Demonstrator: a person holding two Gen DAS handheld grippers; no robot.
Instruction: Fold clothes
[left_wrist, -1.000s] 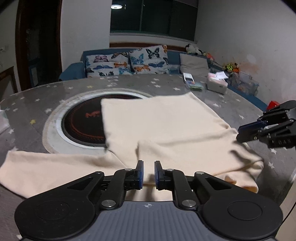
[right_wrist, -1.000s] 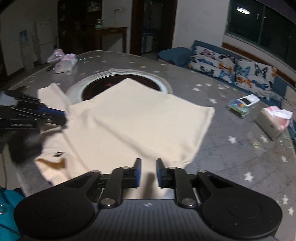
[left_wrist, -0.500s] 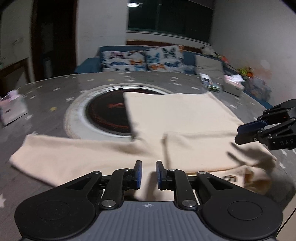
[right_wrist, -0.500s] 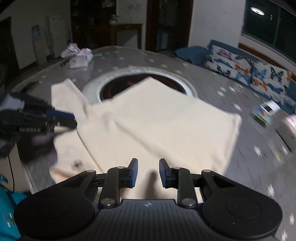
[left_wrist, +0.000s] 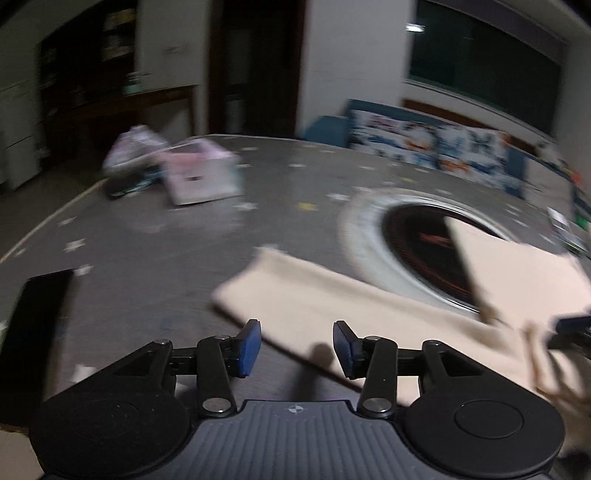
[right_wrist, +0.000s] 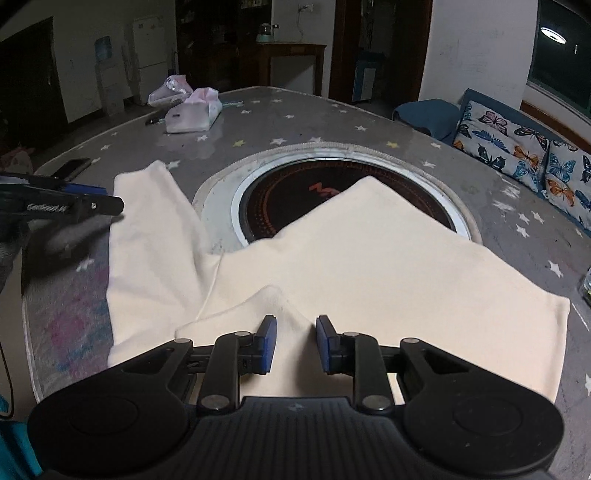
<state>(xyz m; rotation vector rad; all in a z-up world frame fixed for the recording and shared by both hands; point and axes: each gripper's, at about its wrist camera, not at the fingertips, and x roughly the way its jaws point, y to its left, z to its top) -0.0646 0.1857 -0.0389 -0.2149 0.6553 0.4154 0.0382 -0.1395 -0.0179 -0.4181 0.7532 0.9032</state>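
A cream long-sleeved garment lies spread on the grey star-patterned table, its body partly over the round black cooktop. One sleeve stretches out to the left. My left gripper is open and empty, just above the near edge of that sleeve; it also shows in the right wrist view. My right gripper is open over a folded-in part of the garment, holding nothing. The left wrist view is blurred.
A tissue pack and plastic bags lie at the table's far left. A dark phone lies near the left edge. A sofa with butterfly cushions stands behind the table. The table's near edge is close below both grippers.
Both grippers have opened wider. My left gripper has swung left along the sleeve toward its cuff end. My right gripper has moved a little closer over the garment.
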